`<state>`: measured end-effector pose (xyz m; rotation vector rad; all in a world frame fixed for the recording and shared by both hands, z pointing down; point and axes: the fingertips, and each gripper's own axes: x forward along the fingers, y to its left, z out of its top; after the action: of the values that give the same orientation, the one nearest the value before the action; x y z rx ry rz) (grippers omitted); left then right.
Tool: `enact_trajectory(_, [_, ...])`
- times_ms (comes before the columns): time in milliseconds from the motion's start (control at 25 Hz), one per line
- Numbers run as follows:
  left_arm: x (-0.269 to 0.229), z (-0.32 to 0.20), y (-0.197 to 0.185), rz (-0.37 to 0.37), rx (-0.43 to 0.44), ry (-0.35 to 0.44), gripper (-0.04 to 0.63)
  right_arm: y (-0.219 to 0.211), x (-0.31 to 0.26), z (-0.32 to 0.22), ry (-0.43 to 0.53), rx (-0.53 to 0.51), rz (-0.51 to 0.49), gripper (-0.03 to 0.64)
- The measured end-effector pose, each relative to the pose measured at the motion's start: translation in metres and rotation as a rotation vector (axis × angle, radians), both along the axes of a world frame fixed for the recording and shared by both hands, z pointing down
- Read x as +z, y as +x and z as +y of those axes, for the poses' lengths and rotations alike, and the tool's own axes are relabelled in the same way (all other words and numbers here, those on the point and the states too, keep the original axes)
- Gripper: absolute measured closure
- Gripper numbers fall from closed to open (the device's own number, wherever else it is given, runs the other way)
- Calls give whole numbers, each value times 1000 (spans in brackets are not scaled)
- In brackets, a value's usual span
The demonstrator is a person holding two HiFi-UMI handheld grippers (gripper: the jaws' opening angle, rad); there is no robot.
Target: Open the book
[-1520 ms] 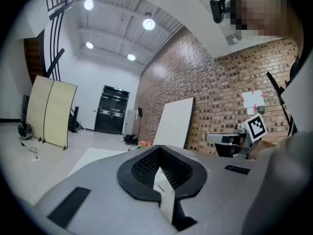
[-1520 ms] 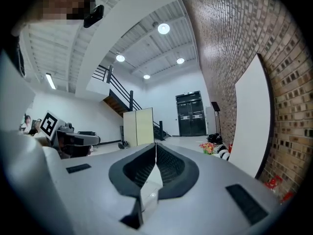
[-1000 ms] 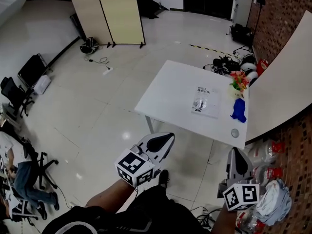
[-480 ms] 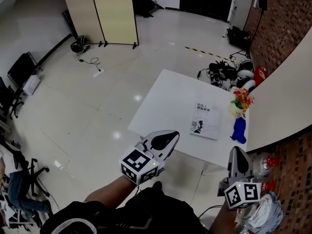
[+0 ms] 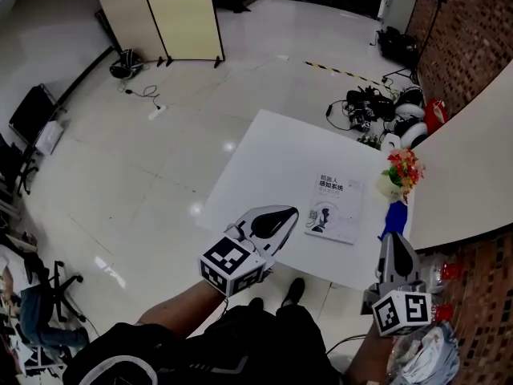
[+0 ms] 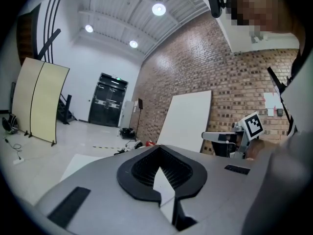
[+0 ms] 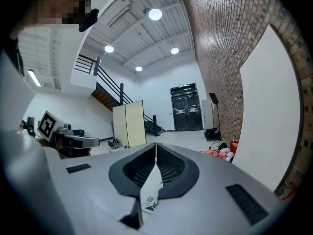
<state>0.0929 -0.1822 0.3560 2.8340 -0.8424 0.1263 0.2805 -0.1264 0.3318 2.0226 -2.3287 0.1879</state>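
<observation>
Both jaw pairs pressed together, left gripper (image 5: 282,215) and right gripper (image 5: 395,245) hover near the closed book (image 5: 335,208).

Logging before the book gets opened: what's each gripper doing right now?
Left gripper: closed, empty.
Right gripper: closed, empty.

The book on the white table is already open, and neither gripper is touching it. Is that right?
Not quite. The book is closed: the head view shows its cover facing up. The rest holds: it lies on the white table, and neither the left gripper nor the right gripper touches it.
</observation>
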Motion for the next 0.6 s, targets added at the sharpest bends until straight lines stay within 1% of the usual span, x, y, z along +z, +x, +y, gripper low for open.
enact_trajectory(280, [-2, -53, 57, -42, -60, 7, 598, 53, 8, -61, -13, -60, -20, 614])
enact_trajectory(440, [3, -78, 77, -58, -112, -5, 598, 74, 17, -90, -29, -86, -28, 614])
enact_trajectory(600, [11, -99, 88, -79, -114, -32, 598, 82, 23, -114, -48, -91, -47, 614])
